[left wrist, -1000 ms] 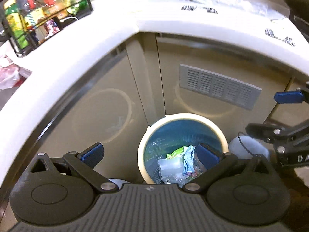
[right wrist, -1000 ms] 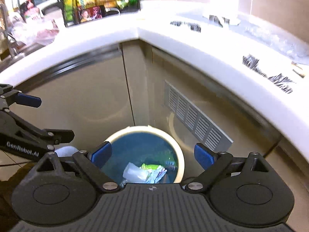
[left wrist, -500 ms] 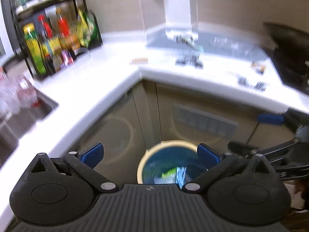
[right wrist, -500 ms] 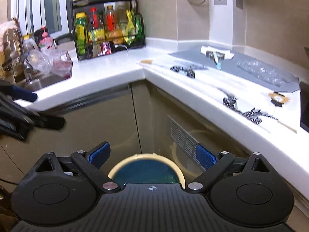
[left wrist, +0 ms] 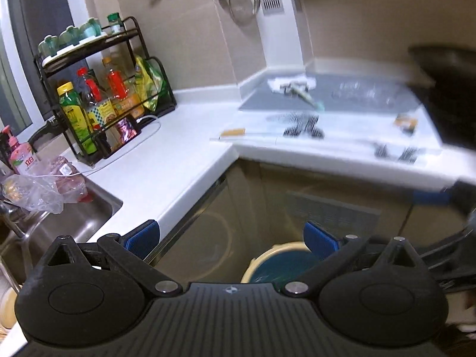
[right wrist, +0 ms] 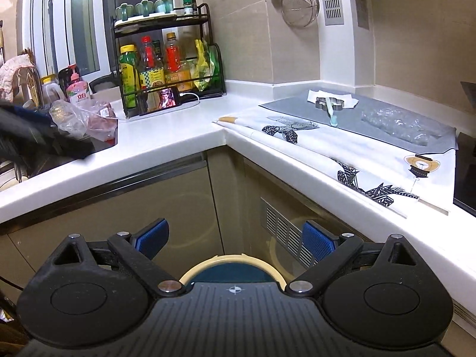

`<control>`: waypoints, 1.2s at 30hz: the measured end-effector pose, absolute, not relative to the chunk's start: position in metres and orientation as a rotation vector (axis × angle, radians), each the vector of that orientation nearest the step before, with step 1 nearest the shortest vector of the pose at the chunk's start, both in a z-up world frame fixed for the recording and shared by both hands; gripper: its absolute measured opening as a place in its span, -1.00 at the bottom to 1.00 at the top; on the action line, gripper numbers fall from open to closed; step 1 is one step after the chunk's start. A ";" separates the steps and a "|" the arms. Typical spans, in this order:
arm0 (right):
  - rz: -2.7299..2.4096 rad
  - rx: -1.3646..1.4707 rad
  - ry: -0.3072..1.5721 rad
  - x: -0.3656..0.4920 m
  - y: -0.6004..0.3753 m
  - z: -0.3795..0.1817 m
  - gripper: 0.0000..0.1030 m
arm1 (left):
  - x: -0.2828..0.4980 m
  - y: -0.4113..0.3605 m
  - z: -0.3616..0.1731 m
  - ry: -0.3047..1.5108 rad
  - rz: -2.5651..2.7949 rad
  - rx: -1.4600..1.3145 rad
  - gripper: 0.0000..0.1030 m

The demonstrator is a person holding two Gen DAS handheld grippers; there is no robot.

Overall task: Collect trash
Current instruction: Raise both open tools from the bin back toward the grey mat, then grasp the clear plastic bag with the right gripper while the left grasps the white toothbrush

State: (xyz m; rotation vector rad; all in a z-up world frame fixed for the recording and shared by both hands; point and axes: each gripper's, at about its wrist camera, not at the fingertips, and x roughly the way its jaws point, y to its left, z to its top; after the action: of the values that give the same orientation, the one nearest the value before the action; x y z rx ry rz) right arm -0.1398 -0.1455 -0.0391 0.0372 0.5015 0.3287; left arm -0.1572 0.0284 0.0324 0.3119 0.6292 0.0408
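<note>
Two sets of tongs hung spread and empty-handed over a corner kitchen. In the left wrist view, the left tongs stood released, blue pads wide apart with nothing between them, above the cream-rimmed trash bin lined in blue, which sat on the floor against the beige cabinet doors, partly hidden behind the right pad. The white worktop bent around the corner above it; a black rack of bottles stood at its back left, and crumpled clear plastic lay at the edge of the steel sink. The right side of this view was blurred.

In the right wrist view, the right tongs were likewise released and held nothing, poised over the same trash bin, whose rim showed just beyond the tool body, beside a louvred vent in the cabinet. On the worktop to the right lay a patterned white cloth and a grey mat carrying a clear plastic wrapper, a white tissue and a small metal item with a pale stick across it.
</note>
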 end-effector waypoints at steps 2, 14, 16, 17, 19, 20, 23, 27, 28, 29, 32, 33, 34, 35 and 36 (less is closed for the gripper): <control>0.327 0.041 0.497 -0.140 -0.146 -0.038 0.89 | -0.152 0.023 0.016 0.647 0.101 0.369 1.00; 0.344 0.024 0.558 -0.130 -0.142 -0.046 1.00 | -0.129 0.021 -0.027 0.735 0.039 0.369 1.00; 0.340 0.016 0.580 -0.126 -0.140 -0.050 1.00 | -0.122 0.022 -0.033 0.767 0.037 0.346 1.00; 0.337 0.013 0.591 -0.124 -0.140 -0.052 1.00 | -0.120 0.024 -0.035 0.780 0.034 0.333 1.00; 0.331 0.014 0.602 -0.121 -0.139 -0.055 1.00 | -0.114 0.026 -0.040 0.802 0.032 0.315 1.00; 0.331 0.017 0.603 -0.120 -0.140 -0.055 1.00 | -0.112 0.026 -0.042 0.809 0.032 0.312 1.00; 0.320 0.024 0.584 -0.116 -0.143 -0.051 1.00 | -0.106 0.027 -0.043 0.822 0.026 0.307 1.00; 0.274 0.032 0.506 -0.106 -0.154 -0.037 1.00 | -0.097 0.024 -0.038 0.811 0.013 0.318 1.00; 0.254 0.036 0.480 -0.102 -0.159 -0.032 1.00 | -0.095 0.023 -0.036 0.803 0.008 0.321 1.00; 0.229 0.040 0.455 -0.097 -0.164 -0.027 1.00 | -0.091 0.021 -0.033 0.791 0.003 0.326 1.00; 0.136 0.066 0.394 -0.077 -0.185 -0.015 1.00 | -0.079 0.017 -0.020 0.732 -0.012 0.347 1.00; 0.099 0.083 0.377 -0.070 -0.193 -0.012 1.00 | -0.073 0.016 -0.015 0.712 -0.006 0.350 1.00; 0.065 0.102 0.366 -0.061 -0.201 -0.010 1.00 | -0.067 0.016 -0.011 0.698 -0.001 0.349 1.00; 0.034 0.124 0.362 -0.052 -0.210 -0.008 1.00 | -0.061 0.015 -0.007 0.688 0.000 0.342 1.00; 0.003 0.145 0.362 -0.042 -0.218 -0.006 1.00 | -0.055 0.014 -0.003 0.682 0.000 0.334 1.00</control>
State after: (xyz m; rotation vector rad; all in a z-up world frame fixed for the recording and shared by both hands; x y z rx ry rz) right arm -0.0424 -0.2175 -0.0064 0.1450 0.3617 0.0030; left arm -0.0551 0.0142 -0.0031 0.3340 0.6818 0.0003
